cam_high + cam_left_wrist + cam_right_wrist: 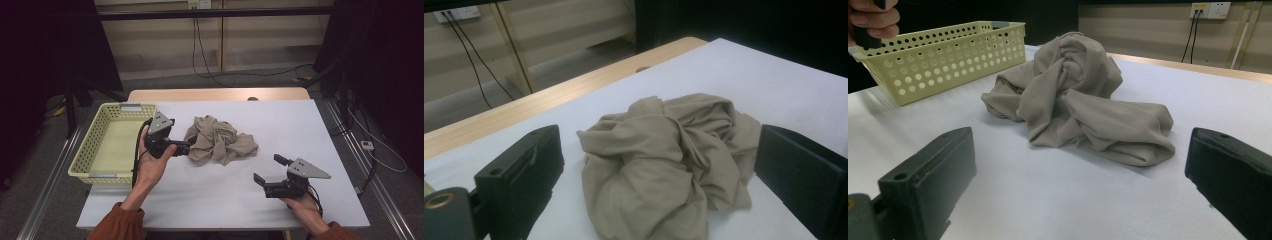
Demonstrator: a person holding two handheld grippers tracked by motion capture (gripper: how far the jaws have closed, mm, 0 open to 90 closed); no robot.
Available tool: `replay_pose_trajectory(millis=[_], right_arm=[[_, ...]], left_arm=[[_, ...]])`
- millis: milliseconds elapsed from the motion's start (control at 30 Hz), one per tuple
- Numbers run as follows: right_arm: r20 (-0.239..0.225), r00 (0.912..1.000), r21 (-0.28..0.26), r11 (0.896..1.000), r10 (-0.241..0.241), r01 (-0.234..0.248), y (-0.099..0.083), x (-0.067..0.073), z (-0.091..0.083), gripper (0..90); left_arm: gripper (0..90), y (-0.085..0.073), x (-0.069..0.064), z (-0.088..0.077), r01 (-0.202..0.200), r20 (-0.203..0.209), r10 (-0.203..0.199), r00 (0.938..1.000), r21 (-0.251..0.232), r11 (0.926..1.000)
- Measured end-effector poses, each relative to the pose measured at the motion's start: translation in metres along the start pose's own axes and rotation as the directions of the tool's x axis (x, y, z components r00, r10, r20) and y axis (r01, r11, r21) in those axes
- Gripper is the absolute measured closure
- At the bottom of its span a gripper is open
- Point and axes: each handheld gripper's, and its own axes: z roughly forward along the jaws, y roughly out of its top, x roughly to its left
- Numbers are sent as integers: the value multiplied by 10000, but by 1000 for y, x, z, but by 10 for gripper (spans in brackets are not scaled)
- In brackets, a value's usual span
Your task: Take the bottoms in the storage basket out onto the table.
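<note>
A crumpled beige cloth (220,138) lies on the white table (300,125), near the middle. My left gripper (184,148) is at the cloth's left edge, pointing right into it. In the left gripper view the left gripper (656,135) is open, its jaws wide apart, and the near end of the cloth (664,165) lies between them, untouched. My right gripper (270,170) is open over bare table to the front right of the cloth. In the right gripper view the right gripper (1080,135) faces the cloth (1083,100), which is a short way ahead.
A pale yellow perforated basket (95,140) stands at the table's left edge, with nothing in it. In the right gripper view the basket (948,65) sits behind and left of the cloth. A wooden strip (215,95) runs along the table's far edge, and cables hang behind it.
</note>
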Motion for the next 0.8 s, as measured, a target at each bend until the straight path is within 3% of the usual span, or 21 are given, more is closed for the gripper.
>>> replay_pose_trajectory(millis=[100, 567, 800], right_arm=[[4, 10000, 14, 10000, -2, 2, 0, 0, 0, 0], [40, 10000, 38, 10000, -20, 20, 0, 0, 1, 0], [42, 9999, 83, 9999, -140, 139, -1, 1, 1, 0]], left_arm=[[47, -3, 1, -4, 4, 87, -4, 10000, -48, 10000], [48, -9, 0, -23, -236, -276, 234, 9993, -93, 9997], [48, -18, 2, -31, -175, -429, 177, 9989, 40, 9998]])
